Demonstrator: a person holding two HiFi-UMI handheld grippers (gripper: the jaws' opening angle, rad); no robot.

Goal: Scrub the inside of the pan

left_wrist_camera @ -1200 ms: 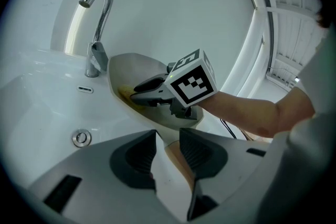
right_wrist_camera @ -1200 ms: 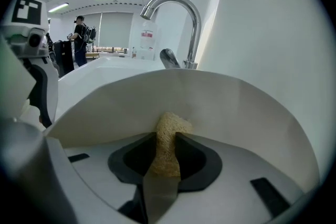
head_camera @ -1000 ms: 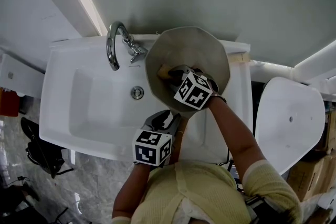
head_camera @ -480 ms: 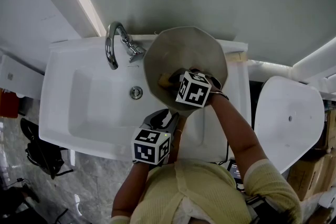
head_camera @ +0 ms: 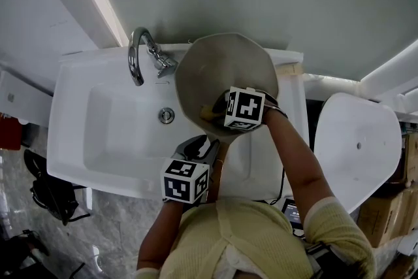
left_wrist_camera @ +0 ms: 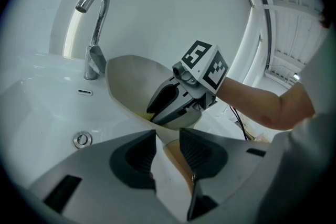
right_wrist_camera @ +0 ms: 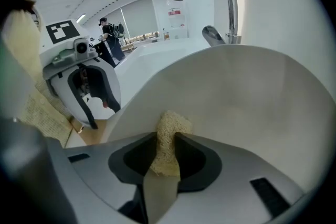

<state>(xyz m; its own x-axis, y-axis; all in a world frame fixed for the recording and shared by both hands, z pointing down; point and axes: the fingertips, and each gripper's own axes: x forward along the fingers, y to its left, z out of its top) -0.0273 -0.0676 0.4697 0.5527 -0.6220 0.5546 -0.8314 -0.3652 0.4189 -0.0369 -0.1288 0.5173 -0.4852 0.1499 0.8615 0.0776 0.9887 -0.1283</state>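
A beige pan (head_camera: 222, 68) is held tilted over the right side of the white sink (head_camera: 98, 134). My left gripper (head_camera: 208, 144) is shut on the pan's tan handle (left_wrist_camera: 176, 160), below the pan's near rim. Inside the pan, my right gripper (head_camera: 214, 111) is shut on a yellow sponge (right_wrist_camera: 170, 126), which presses against the inner wall (right_wrist_camera: 247, 113) near the lower rim. In the left gripper view the right gripper (left_wrist_camera: 155, 110) reaches into the pan (left_wrist_camera: 131, 81) from the right. The left gripper (right_wrist_camera: 89, 92) shows at the left of the right gripper view.
A chrome faucet (head_camera: 138, 55) stands at the back of the sink, just left of the pan. The drain (head_camera: 167, 115) lies below the pan's left edge. A white oval lid (head_camera: 359, 147) stands to the right. A dark bag (head_camera: 49, 196) lies on the floor at the left.
My right gripper has dragged the sponge from the pan's left middle down toward the near rim. The pan has shifted a little to the left. The left gripper has kept its hold.
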